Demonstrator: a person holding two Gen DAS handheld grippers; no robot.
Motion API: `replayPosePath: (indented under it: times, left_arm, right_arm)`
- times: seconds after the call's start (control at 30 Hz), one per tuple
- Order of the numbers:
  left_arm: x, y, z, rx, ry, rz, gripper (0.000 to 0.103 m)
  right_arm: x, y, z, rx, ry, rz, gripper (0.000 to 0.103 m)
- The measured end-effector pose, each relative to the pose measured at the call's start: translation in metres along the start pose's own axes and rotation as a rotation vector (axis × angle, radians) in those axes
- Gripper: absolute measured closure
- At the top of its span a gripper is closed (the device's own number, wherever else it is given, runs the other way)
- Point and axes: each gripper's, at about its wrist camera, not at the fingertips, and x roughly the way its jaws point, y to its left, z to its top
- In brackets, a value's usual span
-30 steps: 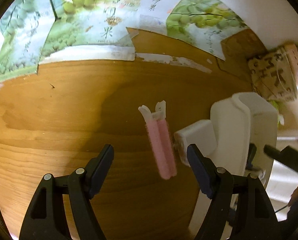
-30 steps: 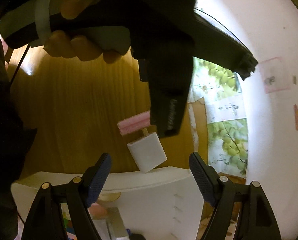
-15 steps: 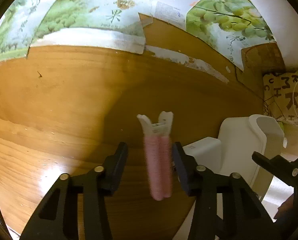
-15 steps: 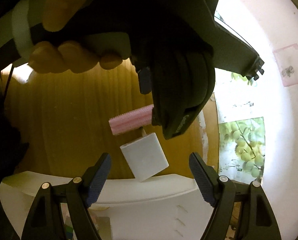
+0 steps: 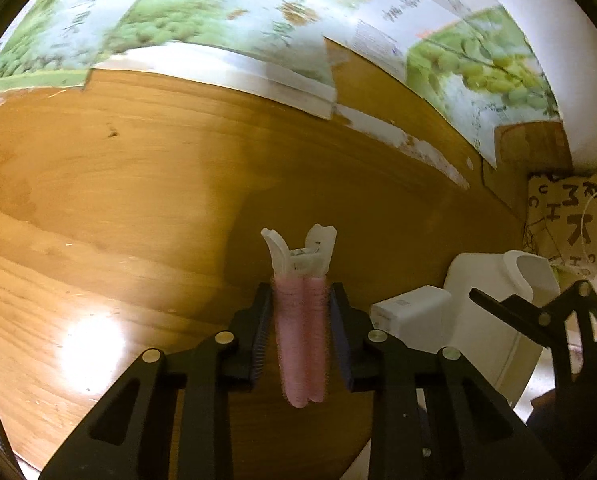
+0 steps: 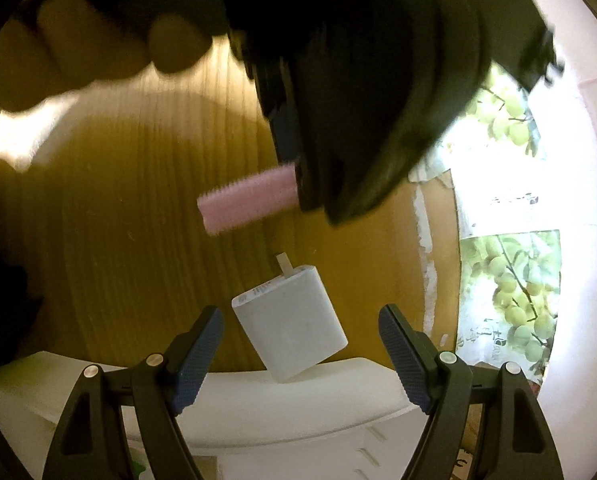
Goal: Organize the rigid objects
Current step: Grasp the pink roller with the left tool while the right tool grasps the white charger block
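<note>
Pink fuzzy hair-roller clip (image 5: 301,340) is pinched on the wooden counter (image 5: 118,208) by the left gripper (image 5: 300,332), the right gripper (image 6: 300,356) spread above an ungrasped white charger block (image 6: 294,330); binning is judged undone.

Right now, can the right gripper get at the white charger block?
Probably yes. The right gripper is open with the white charger lying just ahead between its fingers, nothing between. The left gripper, shut on the pink hair clip, works close beside it.
</note>
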Motion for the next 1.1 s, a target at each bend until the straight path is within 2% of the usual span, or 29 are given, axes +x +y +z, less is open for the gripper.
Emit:
replayPosePath:
  times: [0.23,0.53,1.03,1.1]
  left_arm:
    - [-0.025,0.029,-0.010,-0.044,-0.054,-0.008,0.073]
    - [-0.059,0.054,-0.037,-0.100,-0.114,-0.057,0.073]
    - [-0.089,0.049,-0.056,-0.080,-0.176,-0.054,0.073]
    - [-0.092,0.049,-0.058,-0.082,-0.182,-0.051,0.073]
  right_arm:
    - [0.021,-0.003,0.005,0.001,0.076,0.026,0.023]
    - [0.043,-0.002,0.011,0.009,0.134,0.043,0.023]
    - [0.072,-0.031,0.017,0.121,0.174,0.173,0.023]
    - [0.075,-0.033,0.015,0.131,0.181,0.193,0.026]
